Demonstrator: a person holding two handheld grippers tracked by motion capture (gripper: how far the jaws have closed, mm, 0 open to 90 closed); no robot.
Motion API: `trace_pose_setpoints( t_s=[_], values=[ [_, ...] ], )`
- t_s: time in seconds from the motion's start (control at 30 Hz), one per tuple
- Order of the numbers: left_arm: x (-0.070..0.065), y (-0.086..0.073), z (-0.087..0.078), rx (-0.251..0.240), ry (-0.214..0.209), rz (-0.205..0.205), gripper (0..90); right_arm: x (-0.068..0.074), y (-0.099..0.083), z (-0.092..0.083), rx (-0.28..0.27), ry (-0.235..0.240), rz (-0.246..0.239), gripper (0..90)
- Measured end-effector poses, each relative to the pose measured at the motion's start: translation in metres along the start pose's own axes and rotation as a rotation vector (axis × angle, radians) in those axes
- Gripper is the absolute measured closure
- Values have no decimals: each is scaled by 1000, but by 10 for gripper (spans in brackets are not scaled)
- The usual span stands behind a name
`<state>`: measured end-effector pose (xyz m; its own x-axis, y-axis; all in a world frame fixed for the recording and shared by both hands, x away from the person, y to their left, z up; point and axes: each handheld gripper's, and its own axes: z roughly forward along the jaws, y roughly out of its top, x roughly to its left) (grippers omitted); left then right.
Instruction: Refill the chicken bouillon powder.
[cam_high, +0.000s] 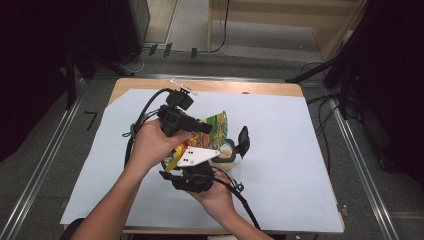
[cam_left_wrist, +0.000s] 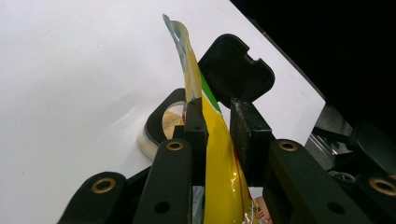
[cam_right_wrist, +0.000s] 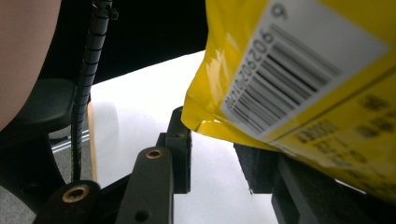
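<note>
Snack bag (cam_high: 216, 129) held over open jar (cam_high: 226, 153) on desk (cam_high: 295, 145).
Left tongs (cam_left_wrist: 218, 122) pinch the bag's upper part; right tongs (cam_right_wrist: 215, 154) spread, bag's lower corner over them, contact unclear.

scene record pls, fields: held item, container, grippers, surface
held item: yellow snack bag, foil-lined, barcode on one face, tilted over the jar
container: small clear jar with a black rim, tan powder or crumbs inside, hinged black lid flipped open
left gripper: shut on the bag, near its top edge
right gripper: open; a gap shows between its jaws, the bag lying over the right jaw
surface: white sheet on a wooden table
</note>
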<state>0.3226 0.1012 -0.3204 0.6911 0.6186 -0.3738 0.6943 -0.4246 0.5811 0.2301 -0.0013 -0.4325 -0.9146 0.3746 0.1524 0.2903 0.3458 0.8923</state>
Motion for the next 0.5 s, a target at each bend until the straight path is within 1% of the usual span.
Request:
trace_pose_setpoints(
  t_s=[0.3,0.47,0.5],
  values=[
    [0,0,-1,-7,-10,-3,778,1,2,-1,2,0,5,688],
    [2,1,-1,-3,-12,-5,777,1,3,-2,6,-1,-2,688],
    [2,1,1,2,-13,-8,777,0,2,-1,11,-8,-9,688]
  ],
)
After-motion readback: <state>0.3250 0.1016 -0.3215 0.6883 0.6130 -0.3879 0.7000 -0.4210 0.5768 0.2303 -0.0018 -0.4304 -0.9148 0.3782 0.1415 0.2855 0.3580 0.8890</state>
